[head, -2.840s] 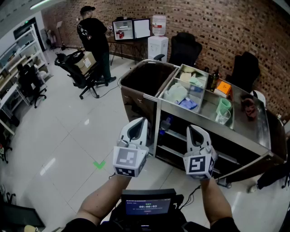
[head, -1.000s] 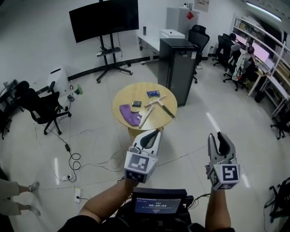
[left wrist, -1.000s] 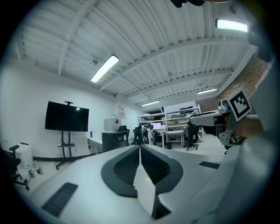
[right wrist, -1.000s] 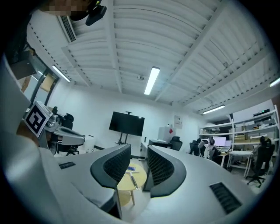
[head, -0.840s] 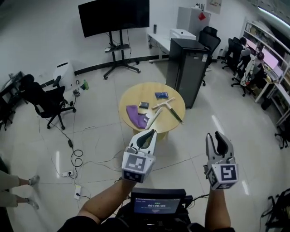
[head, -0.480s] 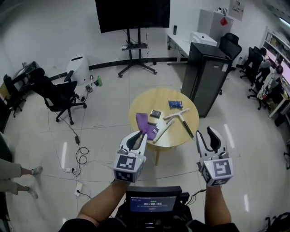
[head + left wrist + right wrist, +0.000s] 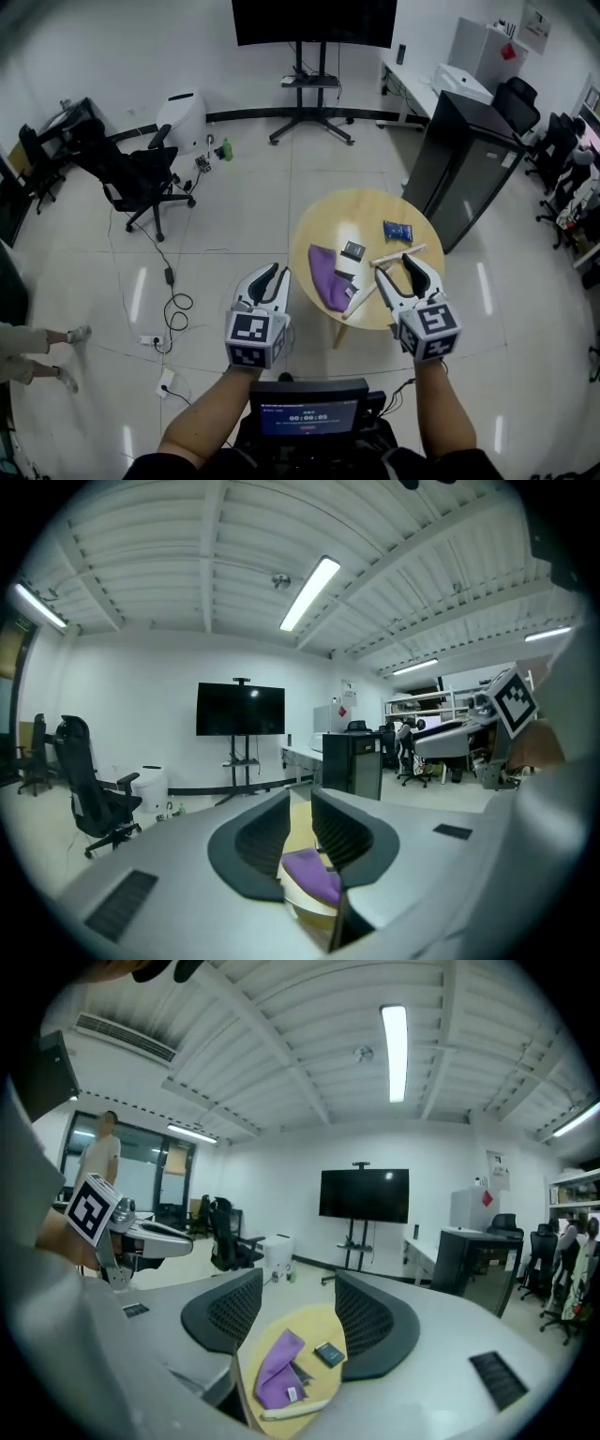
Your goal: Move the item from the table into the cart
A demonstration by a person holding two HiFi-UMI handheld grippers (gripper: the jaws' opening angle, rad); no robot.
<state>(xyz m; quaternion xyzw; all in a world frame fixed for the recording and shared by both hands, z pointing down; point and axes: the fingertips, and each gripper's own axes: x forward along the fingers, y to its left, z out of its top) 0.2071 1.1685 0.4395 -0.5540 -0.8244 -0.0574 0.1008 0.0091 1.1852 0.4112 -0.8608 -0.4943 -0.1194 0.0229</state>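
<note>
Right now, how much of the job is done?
Nothing looks done: the purple cloth, small dark box, blue packet and white stick all lie on the round yellow table. In hand: nothing. The left gripper is open and empty; the right gripper's jaws have just been opening, with nothing between them. Left: grab an item and carry it to the cart, which is out of view.

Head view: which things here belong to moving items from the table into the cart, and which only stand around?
Job: round table, purple cloth, small dark packet, blue packet, white tool. The cart is not in view.
Standing around: office chair, screen on its stand, dark cabinet, floor cables.
</note>
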